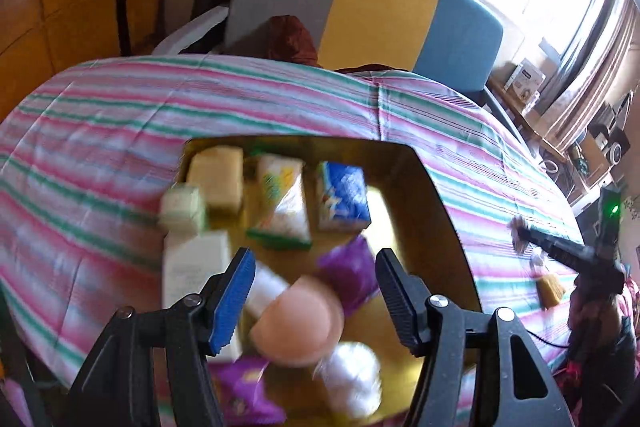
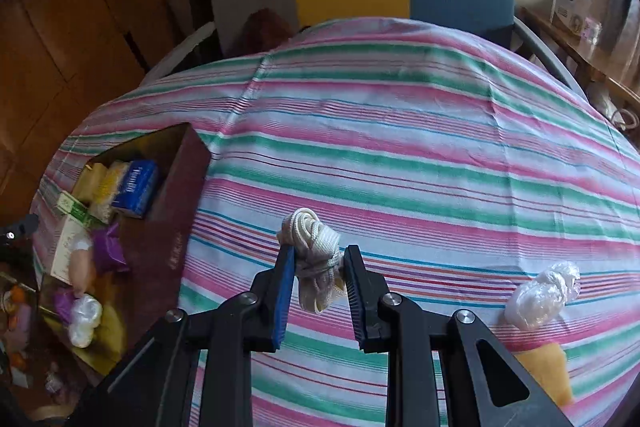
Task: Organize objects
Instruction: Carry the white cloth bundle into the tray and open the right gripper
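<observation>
An open cardboard box [image 1: 448, 211] sits on the striped tablecloth [image 1: 120, 131] and holds several packets, small cartons and a pink round object [image 1: 298, 323]. My left gripper [image 1: 316, 267] hovers open over the box, above the pink object, holding nothing. In the right wrist view, my right gripper [image 2: 318, 267] is shut on a bundle of white rope [image 2: 314, 251], lifted above the cloth. The box [image 2: 180, 187] lies to its left.
A clear plastic-wrapped bundle [image 2: 540, 295] and a yellow sponge [image 2: 548, 371] lie on the cloth at the right. A chair with grey, yellow and blue back panels [image 1: 376, 7] stands behind the table. Shelves with clutter stand by the window at right.
</observation>
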`<state>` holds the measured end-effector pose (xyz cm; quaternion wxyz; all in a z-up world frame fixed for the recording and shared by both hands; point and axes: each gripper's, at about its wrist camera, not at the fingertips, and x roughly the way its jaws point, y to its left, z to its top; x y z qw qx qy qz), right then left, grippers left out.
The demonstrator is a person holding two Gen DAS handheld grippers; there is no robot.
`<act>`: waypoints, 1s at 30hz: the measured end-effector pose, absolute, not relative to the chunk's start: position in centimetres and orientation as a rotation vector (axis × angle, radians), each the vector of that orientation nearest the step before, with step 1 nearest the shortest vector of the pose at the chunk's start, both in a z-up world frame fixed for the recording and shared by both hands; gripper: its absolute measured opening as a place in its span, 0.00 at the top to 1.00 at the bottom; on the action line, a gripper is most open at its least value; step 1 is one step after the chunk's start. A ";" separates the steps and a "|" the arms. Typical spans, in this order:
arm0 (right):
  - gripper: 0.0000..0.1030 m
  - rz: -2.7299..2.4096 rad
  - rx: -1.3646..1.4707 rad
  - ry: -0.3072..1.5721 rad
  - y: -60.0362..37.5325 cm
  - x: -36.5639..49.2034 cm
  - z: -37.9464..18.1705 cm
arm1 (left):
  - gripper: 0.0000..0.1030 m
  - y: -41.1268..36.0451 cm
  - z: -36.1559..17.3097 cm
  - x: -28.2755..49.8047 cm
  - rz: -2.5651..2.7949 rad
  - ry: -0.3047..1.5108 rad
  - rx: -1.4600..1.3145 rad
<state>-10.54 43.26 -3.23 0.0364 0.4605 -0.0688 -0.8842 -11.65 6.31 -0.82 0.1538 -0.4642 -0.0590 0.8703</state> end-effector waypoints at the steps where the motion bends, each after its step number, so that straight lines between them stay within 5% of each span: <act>1: 0.75 -2.703 1.383 -0.187 41.8 -10.4 -2.4 | 0.38 5.8 -0.9 -11.2 2.492 -0.177 -1.327; 7: 0.75 -2.589 1.263 0.006 31.7 -11.1 1.2 | 0.38 3.4 -1.2 -8.9 2.489 -0.245 -1.296; 15: 0.75 -2.466 1.425 0.336 22.4 -15.3 -3.1 | 0.38 0.8 -1.4 -7.0 2.488 -0.286 -1.261; 30: 0.74 -2.413 1.592 0.430 21.8 -18.7 -7.7 | 0.38 -1.5 -2.7 -6.5 2.493 -0.350 -1.290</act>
